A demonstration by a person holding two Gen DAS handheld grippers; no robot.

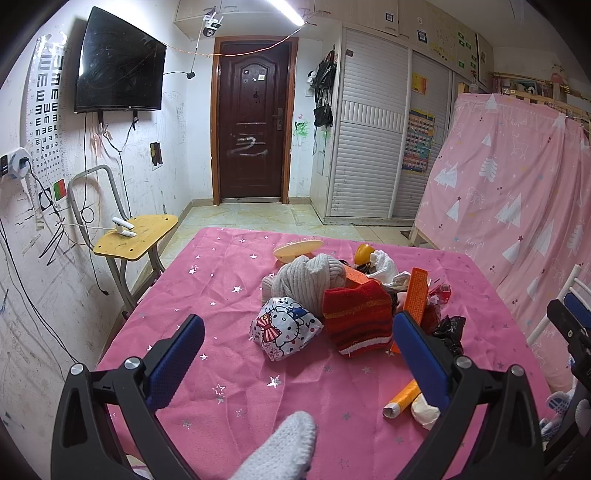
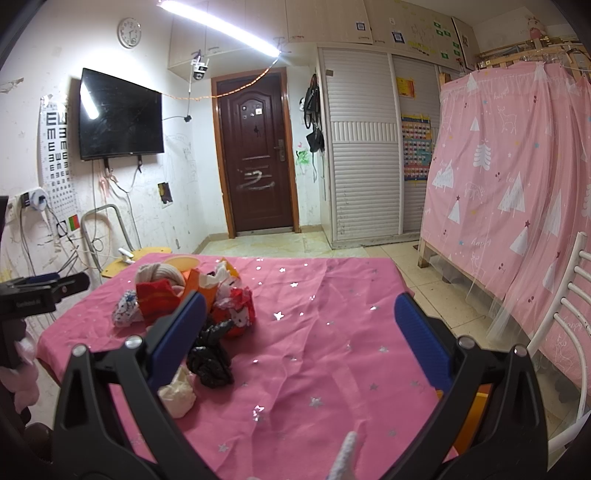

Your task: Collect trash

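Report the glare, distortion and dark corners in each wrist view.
Left wrist view: the ceiling tube light blows out white and streaks across the TV screen; fisheye bends the wardrobe doors and blackens the corners. Right wrist view: the same tube light glares harder, mirrored on the TV; the chair back curves near the edge.

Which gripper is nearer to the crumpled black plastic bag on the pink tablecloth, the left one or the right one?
The right. The black plastic bag lies right beside one finger of the open right gripper. The open left gripper points at the clutter pile, with the bag just outside its finger.
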